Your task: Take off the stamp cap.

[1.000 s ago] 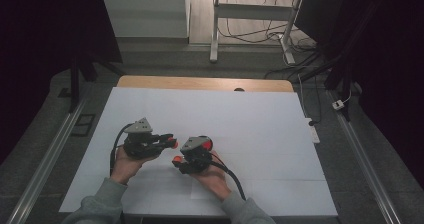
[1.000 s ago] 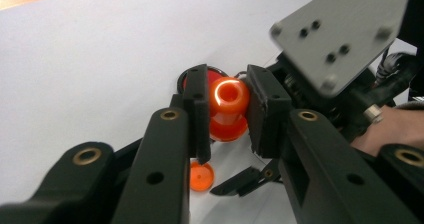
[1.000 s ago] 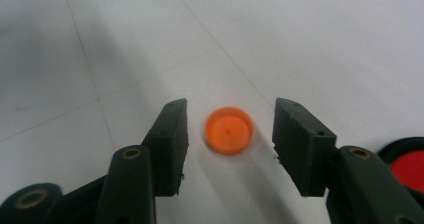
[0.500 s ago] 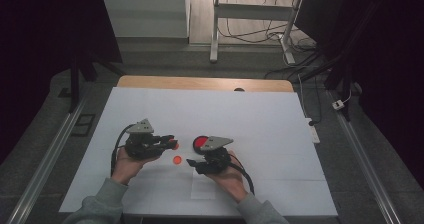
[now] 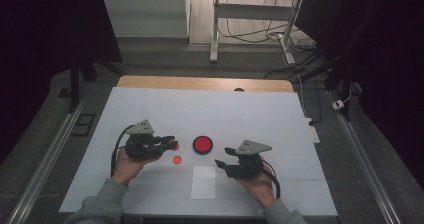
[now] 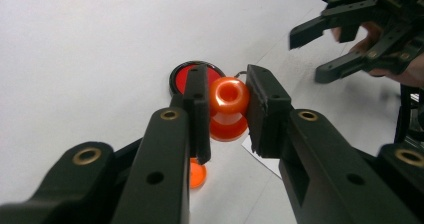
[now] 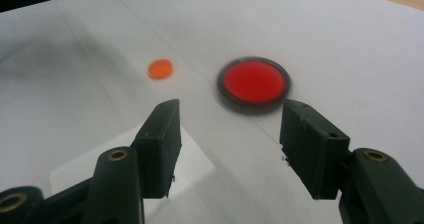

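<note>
My left gripper [image 5: 172,142] [image 6: 226,115] is shut on an orange spool-shaped piece [image 6: 229,95] [image 5: 175,145], held just above the white table. A red disc with a black rim [image 5: 203,144] [image 6: 186,77] [image 7: 254,83] lies flat to its right. Below the held piece a small orange disc [image 5: 177,160] [image 6: 198,174] [image 7: 160,68] rests on the table. My right gripper [image 5: 222,156] [image 7: 231,111] [image 6: 306,59] hovers right of the red disc; its jaws have just been opening and stand open with nothing between them.
A white paper rectangle [image 5: 204,182] [image 7: 120,171] lies near the table's front edge, between the two hands. The white table sheet [image 5: 250,114] stretches back to a wooden edge [image 5: 200,83]. Dark floor and metal rails flank it.
My right gripper has drawn away to the right from beside the left gripper, its jaws wider. The red disc and small orange disc now lie uncovered on the table. The left gripper stayed put.
</note>
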